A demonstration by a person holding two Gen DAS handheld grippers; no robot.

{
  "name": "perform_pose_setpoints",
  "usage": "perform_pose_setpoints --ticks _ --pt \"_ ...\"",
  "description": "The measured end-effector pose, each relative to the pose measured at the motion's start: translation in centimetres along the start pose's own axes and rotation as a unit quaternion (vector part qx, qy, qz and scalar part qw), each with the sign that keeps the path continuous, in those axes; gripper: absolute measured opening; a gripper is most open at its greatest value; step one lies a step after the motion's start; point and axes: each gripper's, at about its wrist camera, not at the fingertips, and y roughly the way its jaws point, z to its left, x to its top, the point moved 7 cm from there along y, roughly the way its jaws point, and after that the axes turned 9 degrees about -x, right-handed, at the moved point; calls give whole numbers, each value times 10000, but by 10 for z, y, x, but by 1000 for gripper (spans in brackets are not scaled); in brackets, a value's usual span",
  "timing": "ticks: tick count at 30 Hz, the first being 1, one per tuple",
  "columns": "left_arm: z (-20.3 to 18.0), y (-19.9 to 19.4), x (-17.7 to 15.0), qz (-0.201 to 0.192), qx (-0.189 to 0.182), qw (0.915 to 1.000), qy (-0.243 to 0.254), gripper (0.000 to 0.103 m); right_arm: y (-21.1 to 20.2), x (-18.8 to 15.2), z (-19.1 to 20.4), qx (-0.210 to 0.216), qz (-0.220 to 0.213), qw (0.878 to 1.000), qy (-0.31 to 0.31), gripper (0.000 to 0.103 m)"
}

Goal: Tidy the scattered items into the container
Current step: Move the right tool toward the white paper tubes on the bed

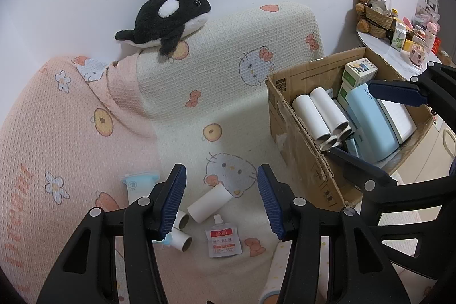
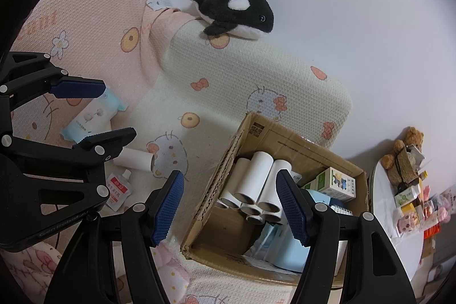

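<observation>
Sofa (image 1: 233,53) under a cartoon-print cover carries everything, a plush orca (image 1: 168,16) on its backrest. Cardboard box (image 1: 302,138) on the seat already holds white tubes (image 1: 322,113) and packets. Left tongs (image 1: 222,198) hang wide and empty above a loose paper tube (image 1: 209,202) and small pouch (image 1: 223,240). Right tongs (image 2: 230,207) gape empty over the box.

both grippers (image 1: 222,198) (image 2: 230,207) tilted down, fingers apart.
</observation>
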Motion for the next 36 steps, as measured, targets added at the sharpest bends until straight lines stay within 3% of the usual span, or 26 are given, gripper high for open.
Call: perform_pose_setpoints --ticks 29,36 --pt "5 4 -2 75 -14 9999 -97 56 0 2 5 48 -14 9999 -87 64" --pt "30 14 -12 239 -164 9968 -748 56 -4 14 17 280 -190 9990 -274 64"
